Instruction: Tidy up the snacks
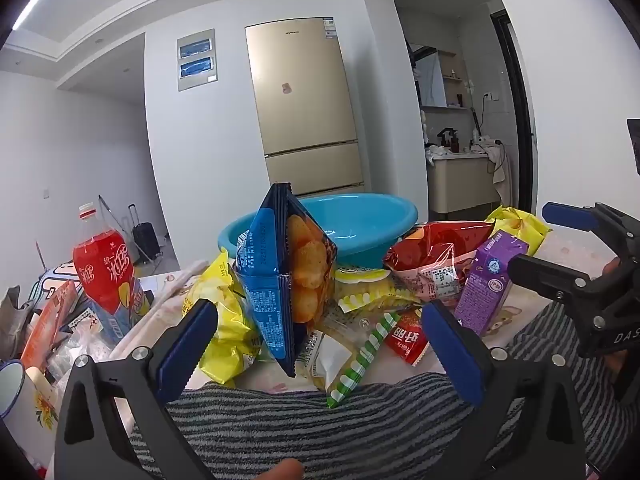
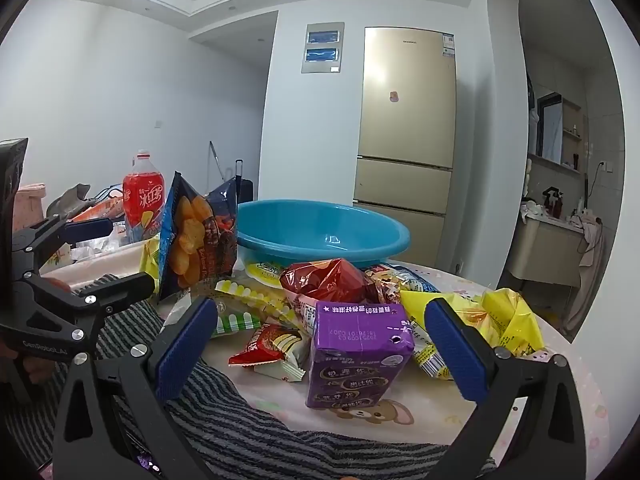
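Left wrist view: red drink bottle (image 1: 105,270) at far left, then the left gripper (image 1: 320,340), released and empty, facing an upright blue snack bag (image 1: 276,280) before the blue basin (image 1: 360,226). Right wrist view: right gripper (image 2: 320,344), released, flanks a purple carton (image 2: 358,356) on the worktop (image 2: 420,408).

Table (image 2: 460,408), cartoon-print cover: snack packets, purple carton (image 2: 358,356), blue basin (image 2: 320,232), striped cloth (image 2: 224,420).
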A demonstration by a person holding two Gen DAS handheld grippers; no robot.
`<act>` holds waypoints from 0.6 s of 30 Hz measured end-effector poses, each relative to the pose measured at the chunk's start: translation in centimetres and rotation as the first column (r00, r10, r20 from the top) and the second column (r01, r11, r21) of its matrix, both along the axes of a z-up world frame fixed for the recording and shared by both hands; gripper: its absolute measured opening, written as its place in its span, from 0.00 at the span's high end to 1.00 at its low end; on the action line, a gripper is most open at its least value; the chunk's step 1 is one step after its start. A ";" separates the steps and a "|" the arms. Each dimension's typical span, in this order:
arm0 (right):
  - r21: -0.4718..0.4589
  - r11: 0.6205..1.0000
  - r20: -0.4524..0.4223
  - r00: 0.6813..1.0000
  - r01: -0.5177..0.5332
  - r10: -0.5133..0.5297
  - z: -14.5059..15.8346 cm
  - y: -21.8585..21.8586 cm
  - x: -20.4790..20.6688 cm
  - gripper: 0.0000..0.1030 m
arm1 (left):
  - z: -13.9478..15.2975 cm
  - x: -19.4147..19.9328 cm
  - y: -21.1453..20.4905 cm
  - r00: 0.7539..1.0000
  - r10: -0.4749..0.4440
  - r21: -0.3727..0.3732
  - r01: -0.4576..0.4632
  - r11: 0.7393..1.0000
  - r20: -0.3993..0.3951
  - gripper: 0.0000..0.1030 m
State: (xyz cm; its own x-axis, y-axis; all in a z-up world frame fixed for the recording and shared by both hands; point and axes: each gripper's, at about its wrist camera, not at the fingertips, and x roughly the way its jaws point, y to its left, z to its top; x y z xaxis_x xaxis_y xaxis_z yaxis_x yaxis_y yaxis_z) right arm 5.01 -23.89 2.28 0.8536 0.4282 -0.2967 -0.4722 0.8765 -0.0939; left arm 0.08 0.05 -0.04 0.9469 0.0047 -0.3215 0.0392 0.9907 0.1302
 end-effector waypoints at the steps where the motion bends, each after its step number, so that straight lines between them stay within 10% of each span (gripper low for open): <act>1: 0.001 1.000 -0.001 1.000 0.000 0.000 0.0 0.0 0.0 0.00 | 0.0 0.0 0.0 1.000 0.001 0.007 -0.001 1.000 0.008 0.00; 18: 0.007 1.000 -0.024 1.000 0.015 -0.015 -0.3 -0.2 0.6 0.00 | -0.1 0.4 0.4 1.000 0.002 -0.013 -0.003 1.000 -0.020 0.00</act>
State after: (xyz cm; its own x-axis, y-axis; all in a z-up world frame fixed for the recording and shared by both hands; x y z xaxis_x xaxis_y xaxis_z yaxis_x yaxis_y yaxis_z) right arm 5.65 -24.10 2.02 0.8526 0.4177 -0.3140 -0.4614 0.8839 -0.0768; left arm 0.47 0.40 -0.16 0.9402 0.0028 -0.3405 0.0392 0.9924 0.1164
